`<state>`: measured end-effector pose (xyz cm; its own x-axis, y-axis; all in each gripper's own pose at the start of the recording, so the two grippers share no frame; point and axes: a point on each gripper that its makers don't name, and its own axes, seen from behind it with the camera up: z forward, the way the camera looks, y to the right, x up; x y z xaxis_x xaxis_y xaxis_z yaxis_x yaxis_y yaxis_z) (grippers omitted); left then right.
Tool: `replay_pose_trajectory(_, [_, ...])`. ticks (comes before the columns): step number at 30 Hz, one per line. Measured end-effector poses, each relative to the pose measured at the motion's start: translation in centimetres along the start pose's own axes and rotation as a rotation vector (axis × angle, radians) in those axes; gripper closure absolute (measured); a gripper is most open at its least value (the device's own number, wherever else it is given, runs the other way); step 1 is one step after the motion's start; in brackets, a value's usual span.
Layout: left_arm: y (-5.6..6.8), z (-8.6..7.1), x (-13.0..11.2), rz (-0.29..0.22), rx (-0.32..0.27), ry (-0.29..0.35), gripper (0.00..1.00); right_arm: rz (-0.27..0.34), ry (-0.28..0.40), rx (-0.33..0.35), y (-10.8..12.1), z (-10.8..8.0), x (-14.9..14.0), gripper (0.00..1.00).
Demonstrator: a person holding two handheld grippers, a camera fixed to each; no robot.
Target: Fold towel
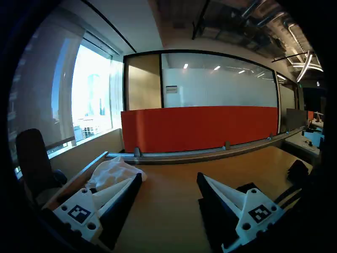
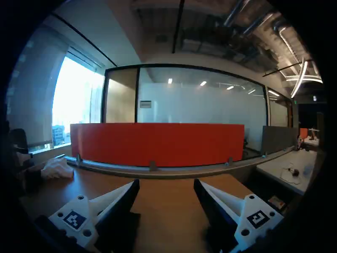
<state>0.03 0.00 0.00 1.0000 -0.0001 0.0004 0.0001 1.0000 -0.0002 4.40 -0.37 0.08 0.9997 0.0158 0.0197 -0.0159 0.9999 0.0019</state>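
A crumpled white towel (image 1: pixel 111 172) lies in a heap on the wooden desk (image 1: pixel 177 198), near its far left corner. In the left gripper view my left gripper (image 1: pixel 168 179) is open, its left finger just in front of and below the towel, nothing between the fingers. The right gripper view shows the same towel (image 2: pixel 56 168) farther off at the left, on the desk (image 2: pixel 164 211). My right gripper (image 2: pixel 166 185) stands open above the bare desk, well to the right of the towel.
A red partition (image 1: pixel 198 127) with a metal rail runs along the desk's far edge. A dark office chair (image 1: pixel 36 164) stands at the left by the window. Dark objects (image 1: pixel 297 170) lie at the desk's right side. Another desk (image 2: pixel 290 166) with small items stands to the right.
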Motion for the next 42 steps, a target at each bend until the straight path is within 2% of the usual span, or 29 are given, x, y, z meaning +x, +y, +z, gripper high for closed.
replay_pose_trajectory(6, [0.1,0.0,0.3,0.005,-0.011,-0.017,0.03,0.002,-0.012,0.015,-0.3,0.1,0.9,0.01])
replay_pose_trajectory(11, [0.9,0.0,0.4,0.030,-0.050,-0.046,0.03,-0.026,-0.050,0.073,-1.4,0.0,0.8,0.00])
replay_pose_trajectory(17, [2.4,0.1,-0.1,0.049,-0.131,-0.107,0.03,-0.086,-0.110,0.184,-3.4,-0.6,0.3,0.00])
replay_pose_trajectory(21, [3.8,0.0,-0.7,0.045,-0.210,-0.150,0.03,-0.142,-0.153,0.257,-4.8,-1.0,-0.1,0.00])
replay_pose_trajectory(26, [5.5,-0.5,-1.4,0.071,-0.302,-0.189,0.03,-0.186,-0.211,0.342,-6.4,-1.7,-0.8,0.00])
replay_pose_trajectory(33, [6.6,-0.9,-2.8,0.102,-0.360,-0.226,0.03,-0.221,-0.265,0.411,-7.4,-2.0,-1.8,0.00])
replay_pose_trajectory(42, [7.9,-1.2,-6.3,0.137,-0.401,-0.278,0.03,-0.251,-0.352,0.494,-8.8,-2.7,-5.1,0.00])
